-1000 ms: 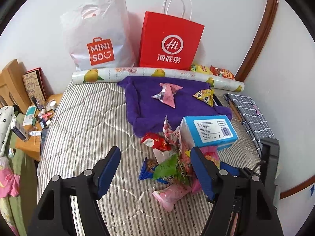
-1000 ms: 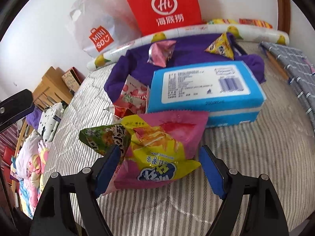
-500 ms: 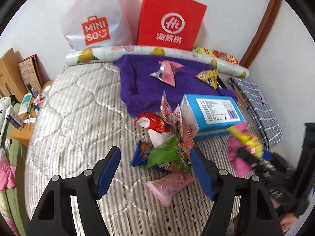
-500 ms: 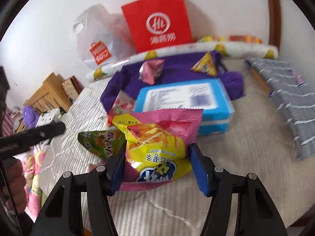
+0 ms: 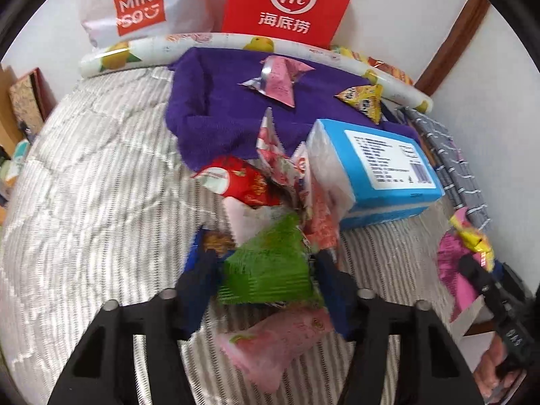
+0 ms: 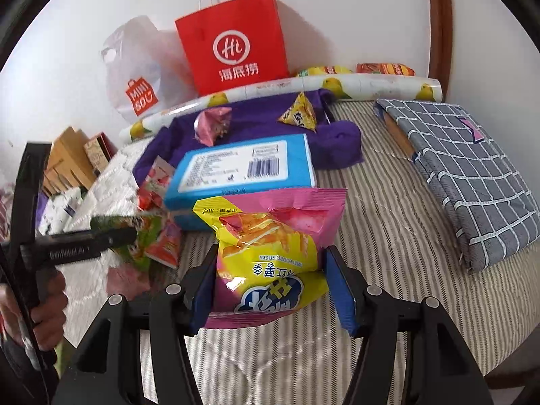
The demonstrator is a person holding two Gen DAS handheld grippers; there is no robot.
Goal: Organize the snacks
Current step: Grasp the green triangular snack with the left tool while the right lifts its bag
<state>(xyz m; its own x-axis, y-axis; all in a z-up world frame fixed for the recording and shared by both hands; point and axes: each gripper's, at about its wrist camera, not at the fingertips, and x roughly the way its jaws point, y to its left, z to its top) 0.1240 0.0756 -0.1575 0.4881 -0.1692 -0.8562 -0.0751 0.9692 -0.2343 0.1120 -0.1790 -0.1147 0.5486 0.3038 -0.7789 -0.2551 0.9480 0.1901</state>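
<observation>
A pile of snack packets lies on the striped bed (image 5: 84, 202) beside a blue tissue box (image 5: 381, 168). My left gripper (image 5: 265, 260) is down in the pile, its jaws closing on a green snack packet (image 5: 270, 270) that fills the gap between the pads. A pale pink packet (image 5: 276, 347) lies under it and a red one (image 5: 239, 182) behind. My right gripper (image 6: 271, 256) is shut on a yellow sweet-potato-stick packet (image 6: 266, 236) together with a pink packet (image 6: 303, 209), held above the bed right of the pile. A pink packet (image 5: 280, 81) and a yellow triangular one (image 5: 364, 101) rest on the purple towel (image 5: 209, 118).
A red paper bag (image 5: 287, 0) and a white MINISO bag (image 5: 141, 6) lean on the wall behind a lemon-print roll (image 5: 152, 50). A grey checked folded cloth (image 6: 465, 168) lies at the bed's right side. A person's hand (image 6: 47, 307) holds the left gripper.
The left gripper dropped onto the pile and narrowed around the green packet. The right gripper closed on the yellow and pink packets and carried them right, off the pile.
</observation>
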